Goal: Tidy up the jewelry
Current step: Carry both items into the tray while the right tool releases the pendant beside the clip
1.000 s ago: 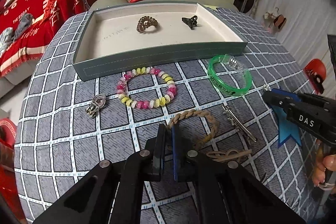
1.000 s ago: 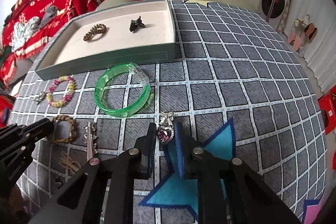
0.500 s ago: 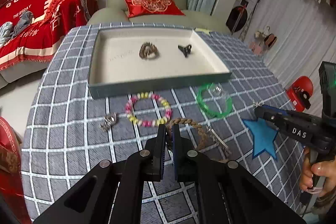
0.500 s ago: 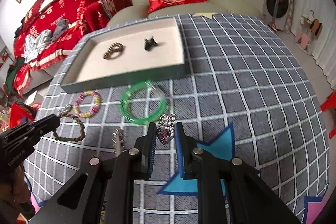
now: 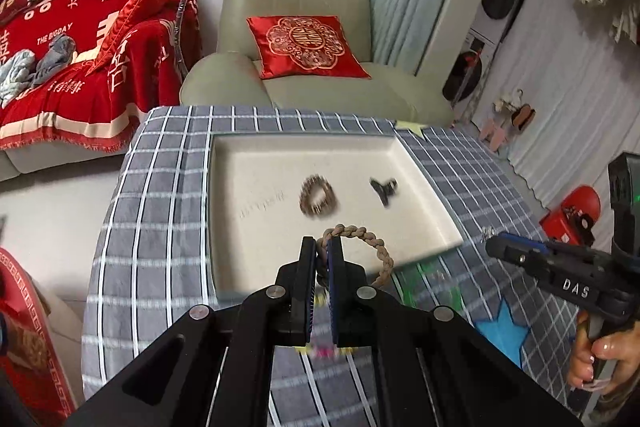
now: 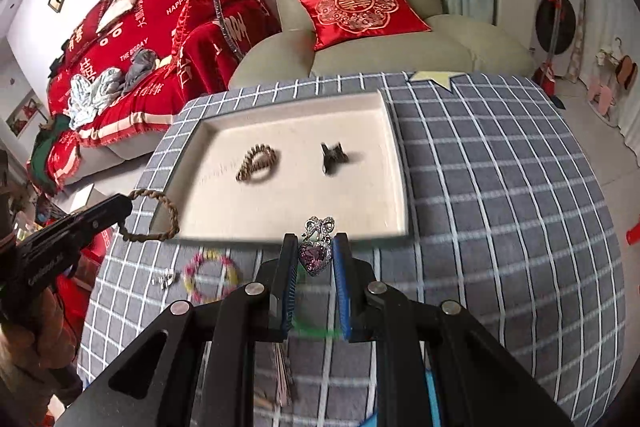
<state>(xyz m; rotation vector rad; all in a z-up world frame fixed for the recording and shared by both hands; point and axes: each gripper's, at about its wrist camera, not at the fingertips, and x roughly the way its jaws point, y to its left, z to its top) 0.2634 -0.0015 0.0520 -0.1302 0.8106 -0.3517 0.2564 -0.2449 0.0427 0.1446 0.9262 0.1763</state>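
Note:
My left gripper [image 5: 321,247] is shut on a tan braided bracelet [image 5: 376,247] and holds it in the air over the near edge of the cream-lined tray [image 5: 248,187]. It also shows at the left of the right wrist view [image 6: 124,209] with the bracelet [image 6: 168,215] hanging from it. My right gripper [image 6: 316,247] is shut on a purple heart brooch [image 6: 315,255] with a silver bow, held above the tray's [image 6: 384,131] front rim. A brown coil hair tie [image 6: 256,163] and a black claw clip [image 6: 334,155] lie in the tray.
A pink and yellow bead bracelet [image 6: 210,277], a small silver charm [image 6: 166,279], a green bangle [image 5: 432,291] and a metal hair clip [image 6: 282,371] lie on the checked cloth in front of the tray. A green armchair [image 5: 296,39] stands behind the table.
Both grippers have risen and moved forward toward the tray, each carrying its piece. The braided bracelet has left the cloth and now hangs over the tray's near edge.

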